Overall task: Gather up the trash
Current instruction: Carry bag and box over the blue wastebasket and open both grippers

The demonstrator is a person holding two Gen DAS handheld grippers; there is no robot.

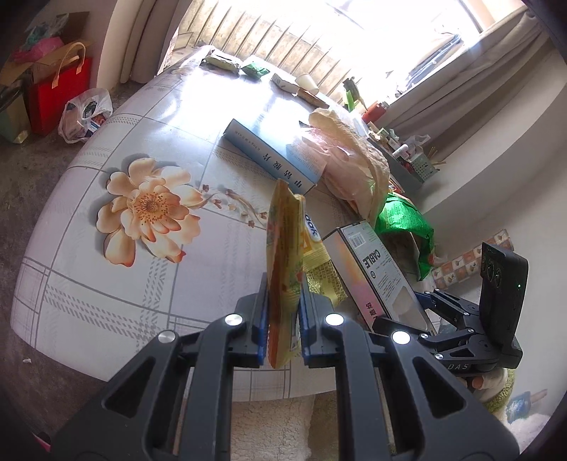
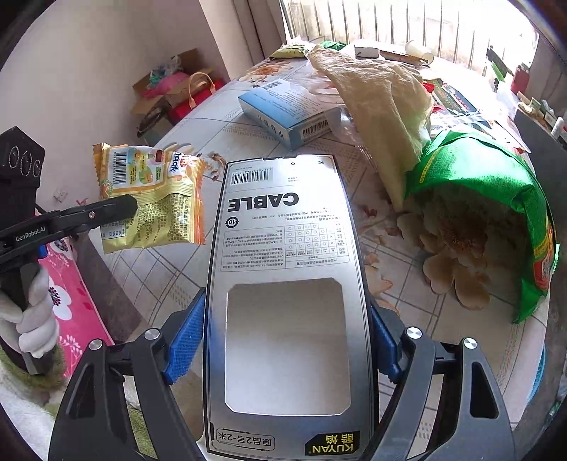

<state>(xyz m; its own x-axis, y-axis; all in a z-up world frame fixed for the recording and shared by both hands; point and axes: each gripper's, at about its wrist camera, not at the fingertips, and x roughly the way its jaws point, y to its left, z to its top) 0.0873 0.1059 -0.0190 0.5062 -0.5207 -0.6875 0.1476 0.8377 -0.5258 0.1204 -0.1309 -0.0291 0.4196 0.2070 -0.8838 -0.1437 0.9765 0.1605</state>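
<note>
Both grippers loaded over table (image 1: 106, 283).
L gripper (image 1: 282, 319) clamps snack wrapper (image 1: 285, 255); R gripper (image 2: 287, 340) grips cable box (image 2: 283, 230) by its sides, near green bag (image 2: 489, 166).

— What's beyond the table (image 1: 88, 283) with the flower-print cloth?

— On the floor to the far left, a red gift bag (image 1: 58, 88) beside a white plastic bag (image 1: 85, 113), with a cardboard box (image 1: 42, 53) behind them.

— And the far side?

— A window (image 1: 389, 28) with vertical bars, a curtain (image 1: 496, 60) at its right, and a green basket (image 1: 421, 166) below.
</note>
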